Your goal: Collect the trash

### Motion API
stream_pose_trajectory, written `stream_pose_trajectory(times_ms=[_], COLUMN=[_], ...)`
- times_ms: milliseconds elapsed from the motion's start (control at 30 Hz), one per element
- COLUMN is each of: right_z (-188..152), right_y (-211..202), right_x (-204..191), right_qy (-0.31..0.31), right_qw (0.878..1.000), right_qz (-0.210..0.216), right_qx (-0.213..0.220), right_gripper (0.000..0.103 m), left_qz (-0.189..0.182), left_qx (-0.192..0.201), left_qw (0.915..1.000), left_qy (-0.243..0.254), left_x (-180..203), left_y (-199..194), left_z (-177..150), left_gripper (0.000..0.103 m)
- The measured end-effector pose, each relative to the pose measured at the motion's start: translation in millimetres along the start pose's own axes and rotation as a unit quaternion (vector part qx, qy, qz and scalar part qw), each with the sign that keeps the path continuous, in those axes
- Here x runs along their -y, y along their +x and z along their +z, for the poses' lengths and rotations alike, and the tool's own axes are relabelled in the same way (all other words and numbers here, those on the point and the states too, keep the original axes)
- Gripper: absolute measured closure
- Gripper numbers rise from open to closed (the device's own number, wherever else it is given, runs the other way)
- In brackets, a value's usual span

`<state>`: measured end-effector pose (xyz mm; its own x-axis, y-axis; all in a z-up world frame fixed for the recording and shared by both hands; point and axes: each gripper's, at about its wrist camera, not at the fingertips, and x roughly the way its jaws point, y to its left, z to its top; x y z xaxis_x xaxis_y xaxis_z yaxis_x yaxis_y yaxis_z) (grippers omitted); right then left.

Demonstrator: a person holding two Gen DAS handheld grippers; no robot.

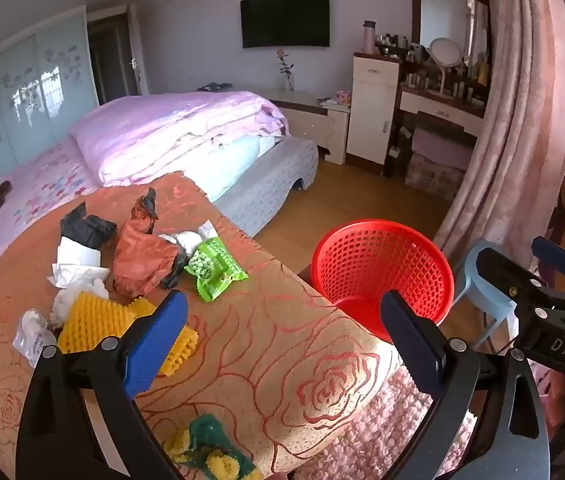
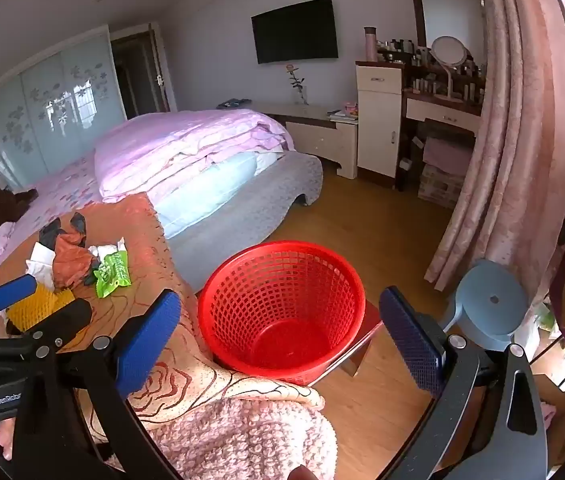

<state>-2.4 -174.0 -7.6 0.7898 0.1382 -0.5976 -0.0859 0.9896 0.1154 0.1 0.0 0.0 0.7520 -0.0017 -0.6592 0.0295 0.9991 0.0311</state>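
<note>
A pile of trash lies on the rose-patterned cloth over the bed end: a green snack packet, an orange-brown bag, a black bag, white tissues, yellow foam netting and a clear wrapper. A red mesh basket stands empty on the floor beside the bed. My left gripper is open and empty above the cloth, just right of the pile. My right gripper is open and empty over the basket. The packet also shows in the right wrist view.
A light blue plastic stool stands right of the basket. A pink curtain hangs at the right. A folded pink quilt lies on the bed. A dresser and wood floor lie beyond. A green-yellow cloth lies near the cloth's edge.
</note>
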Motion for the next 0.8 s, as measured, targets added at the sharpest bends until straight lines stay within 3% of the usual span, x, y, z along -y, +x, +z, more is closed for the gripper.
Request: stream_pose_trajectory(times_ms=[800], right_z=[-0.8], right_y=[1.7], right_x=[-4.5], right_qy=[0.000], right_qw=[1.000], right_qz=[0.004], right_qx=[-0.009], right_gripper=[0.007], left_qz=[-0.003], left_qx=[-0.005], left_qw=[1.0000], left_qy=[-0.006], left_x=[-7.9], left_y=[1.4], left_z=[-5.1], left_gripper=[0.010])
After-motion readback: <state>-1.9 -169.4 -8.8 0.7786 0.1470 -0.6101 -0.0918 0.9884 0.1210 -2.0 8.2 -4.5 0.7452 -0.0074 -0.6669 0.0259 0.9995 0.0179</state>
